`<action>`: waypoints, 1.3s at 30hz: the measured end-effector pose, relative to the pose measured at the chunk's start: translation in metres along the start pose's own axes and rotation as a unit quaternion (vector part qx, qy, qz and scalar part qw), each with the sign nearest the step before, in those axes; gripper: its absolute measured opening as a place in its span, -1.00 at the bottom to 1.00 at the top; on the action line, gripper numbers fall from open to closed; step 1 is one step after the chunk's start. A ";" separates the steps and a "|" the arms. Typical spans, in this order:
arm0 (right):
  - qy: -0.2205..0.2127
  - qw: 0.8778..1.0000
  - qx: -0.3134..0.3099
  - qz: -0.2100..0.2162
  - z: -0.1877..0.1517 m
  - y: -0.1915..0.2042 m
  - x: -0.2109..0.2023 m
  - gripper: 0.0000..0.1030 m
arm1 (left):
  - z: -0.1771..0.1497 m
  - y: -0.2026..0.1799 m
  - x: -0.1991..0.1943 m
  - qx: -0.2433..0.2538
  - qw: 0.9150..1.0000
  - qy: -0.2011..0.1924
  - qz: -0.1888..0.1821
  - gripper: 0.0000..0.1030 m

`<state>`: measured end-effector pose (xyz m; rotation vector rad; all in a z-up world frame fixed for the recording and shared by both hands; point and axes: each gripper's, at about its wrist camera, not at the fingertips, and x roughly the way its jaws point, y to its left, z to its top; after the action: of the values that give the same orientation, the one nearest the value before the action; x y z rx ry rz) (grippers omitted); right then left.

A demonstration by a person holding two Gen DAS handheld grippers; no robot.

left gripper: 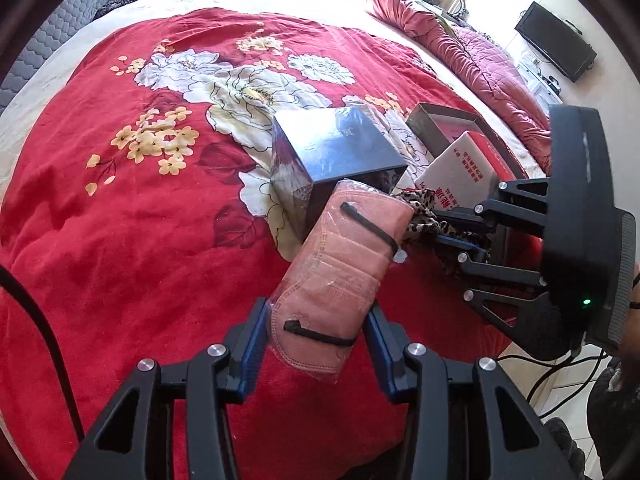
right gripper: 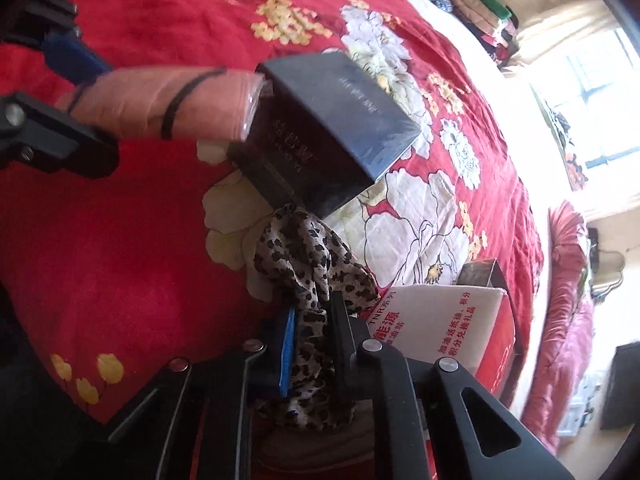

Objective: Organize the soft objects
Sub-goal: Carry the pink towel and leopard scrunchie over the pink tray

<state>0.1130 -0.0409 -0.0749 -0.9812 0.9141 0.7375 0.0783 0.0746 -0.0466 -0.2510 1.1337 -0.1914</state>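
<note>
pinching leopard scarf (right gripper: pixel 312 280) between right jaws.

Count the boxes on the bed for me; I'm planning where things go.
3: a dark box mid-bed, an open tray box behind it, and a white printed box leaning in that tray. Others may be hidden.

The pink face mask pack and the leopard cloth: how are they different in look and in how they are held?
The face mask pack is plain pink, flat and wrapped in clear plastic; the leopard cloth is spotted, loose and crumpled. The left claw holds the pack, which sticks out straight toward the black box; the right claw pinches the cloth, which bunches up between the fingers. Both are soft and gripped over the red blanket.
</note>
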 end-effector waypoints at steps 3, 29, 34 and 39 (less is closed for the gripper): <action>-0.044 0.997 0.061 0.017 -0.005 -0.016 -0.024 -0.72 | 0.003 -0.007 -0.009 0.001 1.000 -0.012 -0.001 -0.11; -0.185 0.918 0.350 0.031 -0.148 -0.104 -0.169 -0.72 | 0.034 -0.149 -0.074 0.091 0.992 -0.090 -0.019 -0.11; -0.197 0.900 0.388 0.011 -0.191 -0.123 -0.186 -0.72 | 0.040 -0.188 -0.069 0.119 0.989 -0.089 -0.025 -0.11; -0.207 0.883 0.421 -0.008 -0.231 -0.140 -0.200 -0.72 | 0.045 -0.223 -0.056 0.137 0.987 -0.078 -0.039 -0.11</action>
<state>0.0754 -0.3290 0.0942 -0.0482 0.7270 0.4259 0.0913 -0.1183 0.0852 -0.0648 0.9309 -0.3872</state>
